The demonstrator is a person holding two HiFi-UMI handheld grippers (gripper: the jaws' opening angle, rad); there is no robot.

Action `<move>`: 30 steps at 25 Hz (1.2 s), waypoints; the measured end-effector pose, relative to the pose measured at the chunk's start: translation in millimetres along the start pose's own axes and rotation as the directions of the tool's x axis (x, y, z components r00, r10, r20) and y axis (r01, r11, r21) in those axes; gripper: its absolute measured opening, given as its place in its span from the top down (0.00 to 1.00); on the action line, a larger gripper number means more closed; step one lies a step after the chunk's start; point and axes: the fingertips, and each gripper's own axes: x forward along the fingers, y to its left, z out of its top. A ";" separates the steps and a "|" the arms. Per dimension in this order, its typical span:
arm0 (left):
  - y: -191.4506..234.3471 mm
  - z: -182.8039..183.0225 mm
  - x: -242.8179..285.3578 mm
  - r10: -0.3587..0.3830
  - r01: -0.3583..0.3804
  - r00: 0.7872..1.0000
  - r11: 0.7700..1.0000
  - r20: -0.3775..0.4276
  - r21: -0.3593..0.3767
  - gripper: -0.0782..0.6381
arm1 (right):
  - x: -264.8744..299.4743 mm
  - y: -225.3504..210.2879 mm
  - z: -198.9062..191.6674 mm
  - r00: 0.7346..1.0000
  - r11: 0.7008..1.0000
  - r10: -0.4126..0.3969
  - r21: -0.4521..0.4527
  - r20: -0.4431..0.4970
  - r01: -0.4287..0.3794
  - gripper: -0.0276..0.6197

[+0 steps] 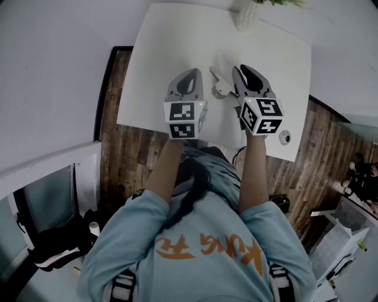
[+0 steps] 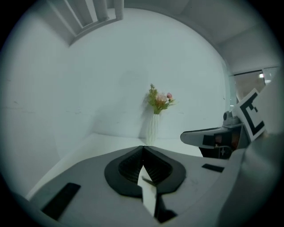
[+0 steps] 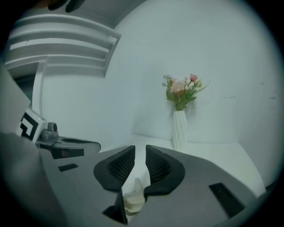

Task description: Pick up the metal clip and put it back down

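The metal clip is a small pale bent piece that lies on the white table, just left of my right gripper. In the right gripper view the jaws stand apart, and the clip shows low in the gap behind the pads, touched by neither. That right gripper is open. My left gripper rests on the table a little to the clip's left. In its own view the left gripper has its jaw tips together with nothing between them.
A white vase with flowers stands at the table's far edge, against the wall. A small round object lies at the table's near right corner. Wooden floor surrounds the table, and the person's body is close to its near edge.
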 end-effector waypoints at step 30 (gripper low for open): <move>-126.8 119.9 15.6 -0.228 0.176 0.952 0.954 0.206 0.242 0.86 | -88.7 -66.3 99.4 0.944 0.991 -0.123 -0.011 0.307 0.133 0.94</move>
